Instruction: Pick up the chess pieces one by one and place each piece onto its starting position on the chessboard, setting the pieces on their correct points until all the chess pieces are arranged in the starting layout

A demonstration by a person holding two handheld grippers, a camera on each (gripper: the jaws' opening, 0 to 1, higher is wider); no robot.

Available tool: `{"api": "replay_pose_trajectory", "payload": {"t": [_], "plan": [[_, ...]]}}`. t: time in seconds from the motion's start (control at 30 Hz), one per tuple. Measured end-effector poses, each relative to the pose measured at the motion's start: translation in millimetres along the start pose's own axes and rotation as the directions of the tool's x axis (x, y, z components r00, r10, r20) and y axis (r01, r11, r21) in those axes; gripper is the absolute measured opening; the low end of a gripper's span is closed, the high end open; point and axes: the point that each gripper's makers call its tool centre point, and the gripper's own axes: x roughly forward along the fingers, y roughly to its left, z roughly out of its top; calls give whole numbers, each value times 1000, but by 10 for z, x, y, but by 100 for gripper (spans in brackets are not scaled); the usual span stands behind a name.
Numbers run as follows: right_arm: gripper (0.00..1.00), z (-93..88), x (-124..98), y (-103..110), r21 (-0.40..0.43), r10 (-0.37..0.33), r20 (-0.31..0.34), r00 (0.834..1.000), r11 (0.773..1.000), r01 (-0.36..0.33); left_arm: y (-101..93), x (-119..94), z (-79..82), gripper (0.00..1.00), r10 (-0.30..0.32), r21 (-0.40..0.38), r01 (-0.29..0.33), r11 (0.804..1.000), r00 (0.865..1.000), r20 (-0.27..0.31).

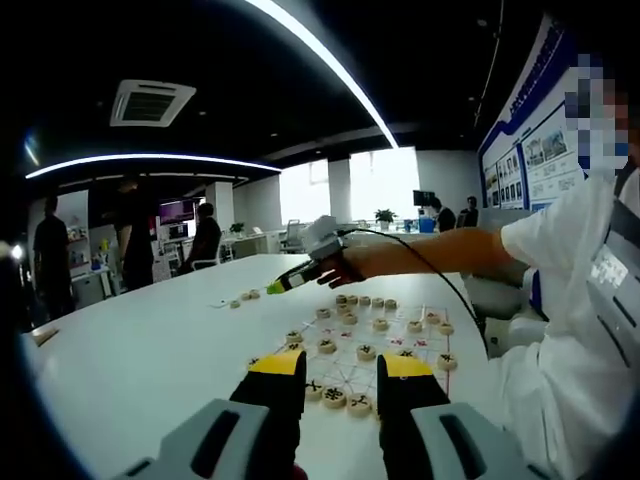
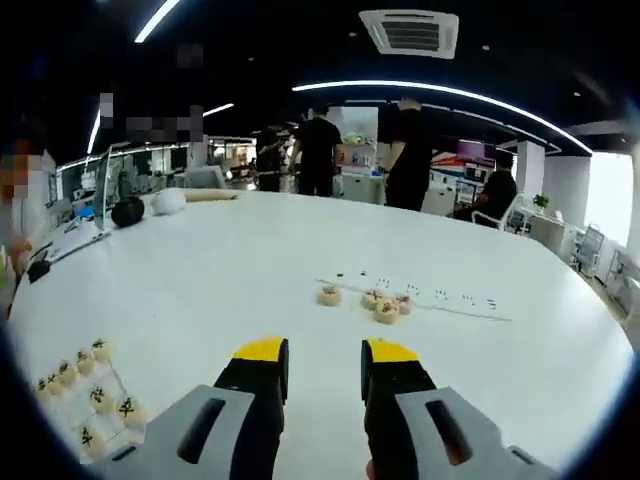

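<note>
**Reaching for the loose pieces**

The right gripper [image 2: 323,372] hangs with jaws apart and empty, aimed at a small cluster of pieces [image 2: 378,301] lying off the board [image 1: 375,350] on the table [image 2: 240,270]. The left gripper [image 1: 340,385] waits wide and empty over the near rows. Next, I'd say, it must drop onto one piece and close.

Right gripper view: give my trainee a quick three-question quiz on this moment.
1. True or false: the right gripper holds a chess piece.
2. The loose pieces ahead of it lie: A) on the chessboard B) on bare table beyond the board.
3. In the left gripper view, the left gripper hovers over the ____.

Key: 1 false; 2 B; 3 chessboard.
</note>
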Motion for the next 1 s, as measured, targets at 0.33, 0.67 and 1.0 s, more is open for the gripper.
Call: {"api": "replay_pose_trajectory", "payload": {"t": [0.33, 0.67, 1.0], "plan": [[28, -163, 622, -188, -11, -26, -57, 998, 1000, 26, 3, -9, -25, 30, 1, -4, -1, 1000, 1000, -1], [30, -124, 926, -515, 62, -96, -63, 993, 993, 100, 10, 3, -36, 30, 0, -8, 0, 1000, 1000, -1], [19, -52, 1120, -571, 4, -148, -61, 987, 989, 149, 50, 4, -50, 30, 8, -13, -8, 1000, 1000, -2]]}}
